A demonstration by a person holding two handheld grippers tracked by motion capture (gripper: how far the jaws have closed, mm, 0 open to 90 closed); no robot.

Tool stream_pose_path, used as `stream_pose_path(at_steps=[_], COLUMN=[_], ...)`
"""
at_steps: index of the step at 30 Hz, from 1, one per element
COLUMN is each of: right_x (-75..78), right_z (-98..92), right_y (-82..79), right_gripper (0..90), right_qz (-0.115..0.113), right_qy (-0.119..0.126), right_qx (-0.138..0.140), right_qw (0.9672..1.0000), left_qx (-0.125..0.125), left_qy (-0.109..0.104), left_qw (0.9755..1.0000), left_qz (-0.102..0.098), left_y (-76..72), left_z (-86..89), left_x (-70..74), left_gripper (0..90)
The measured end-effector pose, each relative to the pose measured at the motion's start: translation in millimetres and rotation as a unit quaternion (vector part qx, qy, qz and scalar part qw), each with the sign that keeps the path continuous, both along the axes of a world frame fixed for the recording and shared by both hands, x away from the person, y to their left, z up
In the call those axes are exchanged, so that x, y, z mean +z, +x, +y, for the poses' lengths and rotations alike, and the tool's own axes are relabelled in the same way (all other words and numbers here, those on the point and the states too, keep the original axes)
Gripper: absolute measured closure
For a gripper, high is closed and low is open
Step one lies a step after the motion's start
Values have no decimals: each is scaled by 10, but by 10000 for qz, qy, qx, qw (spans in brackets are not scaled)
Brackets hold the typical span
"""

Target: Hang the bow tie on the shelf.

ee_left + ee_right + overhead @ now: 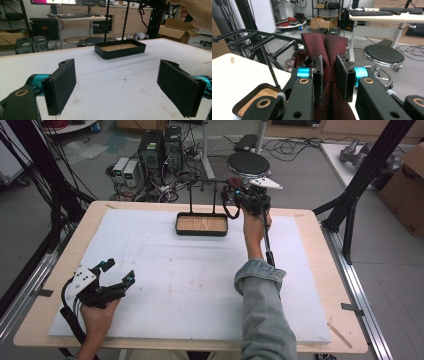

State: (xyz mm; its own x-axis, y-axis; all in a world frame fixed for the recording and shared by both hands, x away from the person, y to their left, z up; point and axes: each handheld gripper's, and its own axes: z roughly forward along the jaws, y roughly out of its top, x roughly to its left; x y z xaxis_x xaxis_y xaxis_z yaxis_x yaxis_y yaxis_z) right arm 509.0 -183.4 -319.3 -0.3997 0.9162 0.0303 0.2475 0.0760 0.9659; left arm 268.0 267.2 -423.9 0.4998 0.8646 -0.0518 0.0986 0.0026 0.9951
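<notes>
My high view looks forward and down over the whole tabletop (pixel 300 320). My left tool view sits low, facing the black tray (pixel 120 49); my right tool view hovers close above that tray (pixel 244 105).

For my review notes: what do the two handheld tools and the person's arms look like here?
Both tools are black, with flat rectangular black pads, teal-blue cylinders behind them and brass-ringed screw holes. The left tool carries a white three-cornered plate and trails a black cable; its pads look finely textured. The right tool has a pale three-cornered plate and a black cable. The right arm wears a blue denim sleeve, cuff rolled.
</notes>
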Motion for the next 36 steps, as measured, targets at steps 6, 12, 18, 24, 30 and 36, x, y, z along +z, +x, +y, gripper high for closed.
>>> stream_pose_path(at_steps=[6,12,18,24,30,36], right_x=[-15,-32,5,77,248,426], right_z=[-26,-26,-39,-113,-152,-164], right_y=[10,16,-26,-121,-285,-519], right_gripper=[754,695,676,570,468,385], right_qz=[146,247,212,236,148,-59], right_qy=[3,-25,-16,53,124,133], right_qx=[-62,-91,-82,-49,185,332], right_qw=[9999,9997,9997,9997,9996,9993], left_qx=[-7,-10,-7,8,21,33], left_qy=[6,15,19,28,34,43], left_qw=[10000,10000,10000,10000,10000,10000], left_qz=[5,-1,-7,-17,-25,-32], left_y=[-7,-4,-4,-6,-8,-6], left_z=[0,-6,-8,-10,-13,-18], left_x=[1,0,0,1,4,5], left_gripper=[159,159,159,159,159,159])
